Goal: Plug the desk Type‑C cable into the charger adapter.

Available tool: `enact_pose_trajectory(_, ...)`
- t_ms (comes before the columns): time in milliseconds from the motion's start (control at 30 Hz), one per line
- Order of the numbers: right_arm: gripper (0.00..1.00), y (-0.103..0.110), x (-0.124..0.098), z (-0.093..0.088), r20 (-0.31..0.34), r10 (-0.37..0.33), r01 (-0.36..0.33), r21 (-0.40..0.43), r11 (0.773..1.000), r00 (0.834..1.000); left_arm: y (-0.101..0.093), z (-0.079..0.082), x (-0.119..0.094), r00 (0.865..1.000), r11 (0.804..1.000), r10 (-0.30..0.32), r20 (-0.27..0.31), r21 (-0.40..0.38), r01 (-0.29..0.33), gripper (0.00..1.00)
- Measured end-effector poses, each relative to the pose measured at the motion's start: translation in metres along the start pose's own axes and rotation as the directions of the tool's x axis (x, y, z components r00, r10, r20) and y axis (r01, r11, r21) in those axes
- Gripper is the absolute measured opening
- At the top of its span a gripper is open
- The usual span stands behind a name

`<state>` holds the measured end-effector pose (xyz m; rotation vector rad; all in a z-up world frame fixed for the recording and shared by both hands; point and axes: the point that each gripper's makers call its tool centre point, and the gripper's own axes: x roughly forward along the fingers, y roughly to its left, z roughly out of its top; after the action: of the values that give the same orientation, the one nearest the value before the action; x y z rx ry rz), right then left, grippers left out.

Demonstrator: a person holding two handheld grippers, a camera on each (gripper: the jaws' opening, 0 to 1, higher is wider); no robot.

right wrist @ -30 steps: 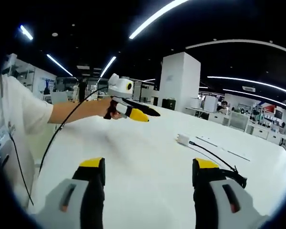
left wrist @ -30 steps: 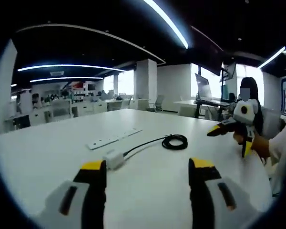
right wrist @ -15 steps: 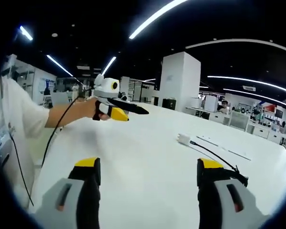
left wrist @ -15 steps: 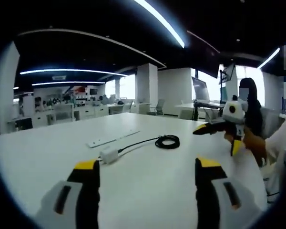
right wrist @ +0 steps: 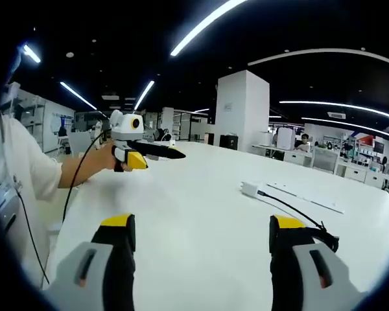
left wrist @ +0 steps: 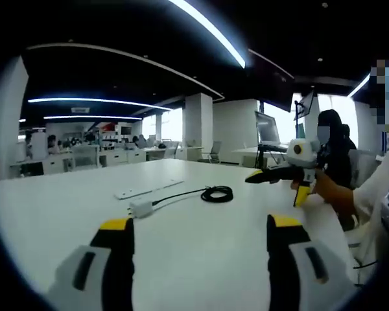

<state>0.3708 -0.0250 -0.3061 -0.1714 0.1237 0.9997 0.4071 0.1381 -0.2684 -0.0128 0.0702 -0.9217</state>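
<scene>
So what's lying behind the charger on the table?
Behind the charger a flat white power strip lies on the bare table. The black cable runs sideways from the charger to a coil. Whether it is plugged in is too small to tell.

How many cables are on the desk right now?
1. A single black cable lies on the white desk; its near end meets the white charger adapter and its far end is coiled. No other cable is visible on the desk.
</scene>
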Motion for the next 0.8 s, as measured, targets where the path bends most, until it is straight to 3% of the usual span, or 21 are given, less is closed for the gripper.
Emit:
enact_pose_trajectory(200,0.88,-0.002,-0.006,0.004,0.001,-0.013,0.013,-0.013,1.0,1.0,-0.011,0.004,-0.014,1.0,1.0,0.012,0.018,0.02,-0.013,0.85)
enact_pose_trajectory(500,0.9,0.014,-0.017,0.0,0.005,-0.011,0.011,-0.005,1.0,1.0,-0.022,-0.003,-0.022,1.0,0.999,0.028,0.014,0.045,-0.028,0.84)
enact_pose_trajectory(800,0.92,0.011,-0.032,-0.002,0.033,-0.059,0.057,0.035,0.998,0.998,-0.028,-0.004,-0.035,0.998,1.0,0.025,0.055,0.0,-0.025,0.83)
